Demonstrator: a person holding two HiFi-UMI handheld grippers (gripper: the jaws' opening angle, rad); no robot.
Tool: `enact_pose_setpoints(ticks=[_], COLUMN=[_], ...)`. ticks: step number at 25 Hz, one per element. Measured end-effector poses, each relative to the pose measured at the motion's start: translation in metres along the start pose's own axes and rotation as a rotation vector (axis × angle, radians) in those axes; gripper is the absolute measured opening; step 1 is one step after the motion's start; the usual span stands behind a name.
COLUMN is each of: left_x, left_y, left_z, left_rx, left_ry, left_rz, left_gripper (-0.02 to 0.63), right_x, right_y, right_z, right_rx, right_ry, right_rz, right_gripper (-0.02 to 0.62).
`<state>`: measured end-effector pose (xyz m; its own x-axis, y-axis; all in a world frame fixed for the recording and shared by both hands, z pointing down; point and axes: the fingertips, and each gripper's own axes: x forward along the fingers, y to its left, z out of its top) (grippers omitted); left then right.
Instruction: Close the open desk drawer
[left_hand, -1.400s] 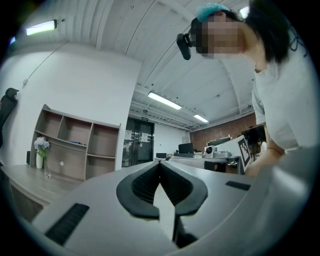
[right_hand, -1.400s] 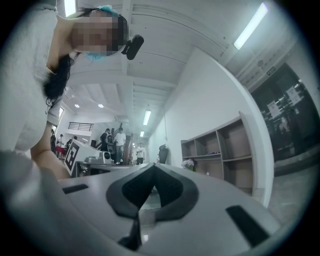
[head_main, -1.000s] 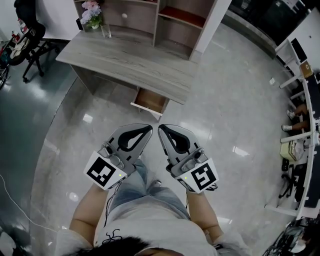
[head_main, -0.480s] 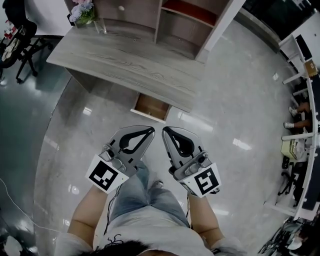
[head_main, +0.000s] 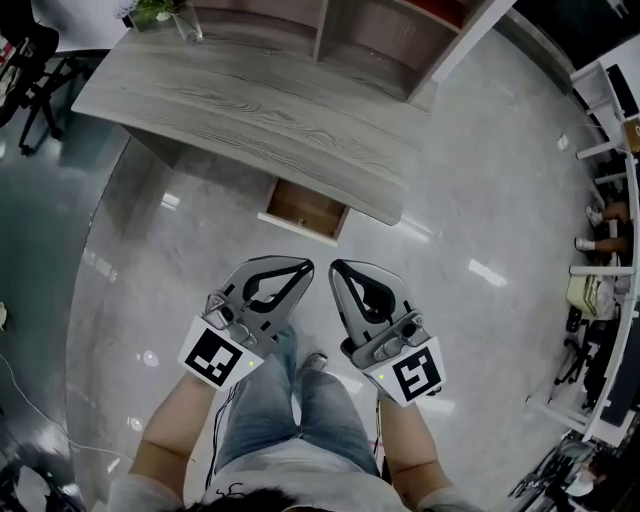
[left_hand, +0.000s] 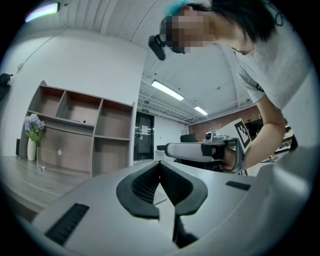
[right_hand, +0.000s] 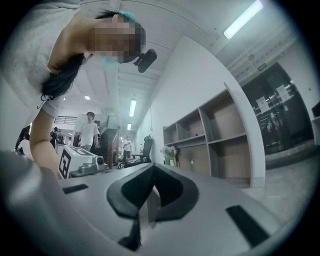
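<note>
An open wooden drawer (head_main: 304, 210) sticks out from under the front edge of the grey wood desk (head_main: 240, 115), near the desk's right end; its inside looks bare. My left gripper (head_main: 306, 265) and right gripper (head_main: 335, 267) hang side by side over the floor, short of the drawer, tips pointing toward it. Both are shut, with nothing between the jaws. In the left gripper view the shut jaw tips (left_hand: 160, 163) meet in front of the shelf unit (left_hand: 75, 135), and the right gripper view shows its shut tips (right_hand: 151, 167) the same way.
A shelf unit (head_main: 380, 30) stands on the back of the desk, with a vase of flowers (head_main: 160, 15) at its far left. A dark chair (head_main: 25, 60) sits left of the desk. White desks and seated people (head_main: 600, 230) line the right edge. Glossy floor surrounds me.
The desk and drawer have slid lower and larger in the head view, so I have come closer. Both grippers stay shut and side by side.
</note>
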<state>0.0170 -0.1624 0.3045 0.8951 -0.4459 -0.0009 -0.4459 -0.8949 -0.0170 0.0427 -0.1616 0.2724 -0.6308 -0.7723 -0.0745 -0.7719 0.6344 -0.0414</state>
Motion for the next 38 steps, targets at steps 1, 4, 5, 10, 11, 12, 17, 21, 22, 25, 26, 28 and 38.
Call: enact_pose_setpoints(ticks=[1,4,5,10,11,12,17,21,22,25,26,28,38], left_x=[0.001,0.003,0.003,0.001,0.0,-0.001,0.0,0.001,0.001,0.0,0.0,0.001,0.016], left_y=[0.003,0.009,0.011,0.021,0.022,0.024,0.032,0.034,0.034,0.034,0.034,0.033,0.053], left_z=[-0.007,-0.033,-0.043,-0.094,-0.103,-0.111,-0.15,-0.181,-0.188,-0.209,-0.215,-0.226,-0.277], left_rx=[0.003,0.022,0.026,0.013,0.012,0.011,0.012,0.016,0.017,0.009,0.001,-0.008,0.011], left_ry=[0.005,0.031,0.043,0.093,0.098,0.102,0.125,0.137,0.141,0.144,0.142,0.135,0.113], left_rz=[-0.003,-0.004,-0.002,0.011,0.013,0.017,0.041,0.054,0.057,0.071,0.078,0.093,0.137], left_gripper=[0.011,0.011,0.011,0.011,0.011,0.011,0.011,0.011,0.011,0.011,0.011,0.011,0.011], right_x=[0.002,0.006,0.007,0.014,0.014,0.015,0.013,0.008,0.007,0.006,0.005,0.003,-0.003], right_y=[-0.002,-0.005,-0.006,-0.009,-0.009,-0.009,-0.011,-0.011,-0.011,-0.009,-0.008,-0.005,0.001], right_z=[-0.006,-0.024,-0.03,-0.058,-0.063,-0.068,-0.09,-0.108,-0.113,-0.127,-0.132,-0.14,-0.184], right_rx=[0.005,0.008,0.007,0.013,0.014,0.013,0.007,-0.003,-0.006,-0.003,-0.001,0.004,0.0], right_ry=[0.0,0.009,0.013,0.022,0.024,0.026,0.026,0.028,0.028,0.027,0.026,0.024,0.053], right_rz=[-0.002,-0.004,-0.004,0.006,0.01,0.014,0.035,0.055,0.06,0.069,0.071,0.075,0.105], right_gripper=[0.008,0.008,0.008,0.008,0.008,0.008,0.008,0.008,0.008,0.008,0.008,0.008,0.008])
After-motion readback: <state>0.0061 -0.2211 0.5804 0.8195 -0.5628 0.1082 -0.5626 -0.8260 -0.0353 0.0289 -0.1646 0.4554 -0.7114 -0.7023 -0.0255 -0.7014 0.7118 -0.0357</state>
